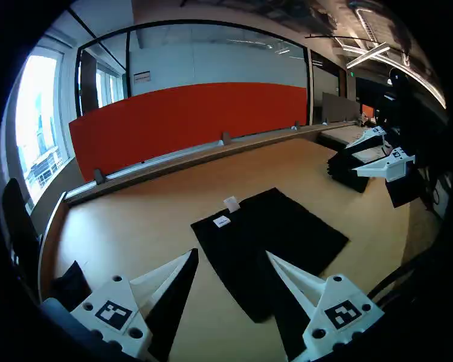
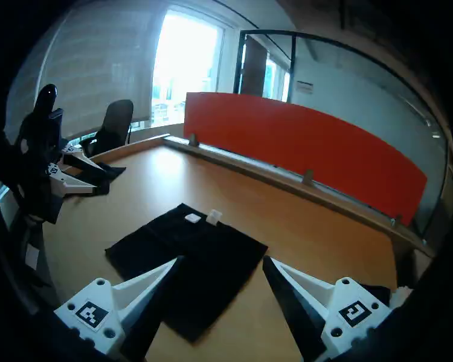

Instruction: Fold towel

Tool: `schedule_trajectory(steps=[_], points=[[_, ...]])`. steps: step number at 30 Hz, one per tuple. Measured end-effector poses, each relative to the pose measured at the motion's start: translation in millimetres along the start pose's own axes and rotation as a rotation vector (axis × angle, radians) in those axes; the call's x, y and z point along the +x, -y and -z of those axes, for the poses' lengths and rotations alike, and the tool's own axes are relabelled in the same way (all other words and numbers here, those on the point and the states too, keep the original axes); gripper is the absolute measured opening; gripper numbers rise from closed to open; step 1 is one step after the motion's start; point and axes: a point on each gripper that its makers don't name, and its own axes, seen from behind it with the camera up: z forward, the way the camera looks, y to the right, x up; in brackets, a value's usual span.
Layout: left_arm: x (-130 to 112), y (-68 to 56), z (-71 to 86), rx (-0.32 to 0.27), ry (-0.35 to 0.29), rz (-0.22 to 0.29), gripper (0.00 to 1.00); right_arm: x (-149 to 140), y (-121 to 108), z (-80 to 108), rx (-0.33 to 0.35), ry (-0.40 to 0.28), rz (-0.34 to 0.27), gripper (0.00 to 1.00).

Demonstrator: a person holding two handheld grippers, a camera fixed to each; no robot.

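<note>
Wooden bench [image 1: 136,223] carries black towel [image 1: 269,241], flat, long axis roughly 11-to-5 in left gripper view. Left hand-held gripper [image 1: 230,252] and right hand-held gripper [image 2: 222,259]: fingers apart, empty. Towel at 12 o'clock, seemingly equally near both.

The left gripper [image 1: 230,252] and right gripper [image 2: 222,259] are white, with black square markers [image 1: 113,314].

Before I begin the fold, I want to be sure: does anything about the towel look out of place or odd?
Nothing serious. The black towel lies flat on the table, with no bunched corner. Only its white labels show near the far edge, and one of them sticks up.
</note>
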Motion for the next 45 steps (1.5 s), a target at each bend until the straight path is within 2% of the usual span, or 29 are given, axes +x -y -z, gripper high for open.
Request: schedule_trajectory(steps=[18, 27, 45], points=[[-60, -17.6, -23.8, -0.030, 0.091, 0.006, 0.71, -66, 22, -23.5, 0.036, 0.102, 0.006, 1.00], [-94, -25.9, -34.3, -0.058, 0.152, -0.013, 0.71, -99, 36, -33.2, 0.057, 0.155, 0.002, 1.00], [-140, -45.6, -46.3, -0.131, 0.264, -0.005, 0.71, -154, 58, -36.6, 0.109, 0.262, 0.000, 1.00]])
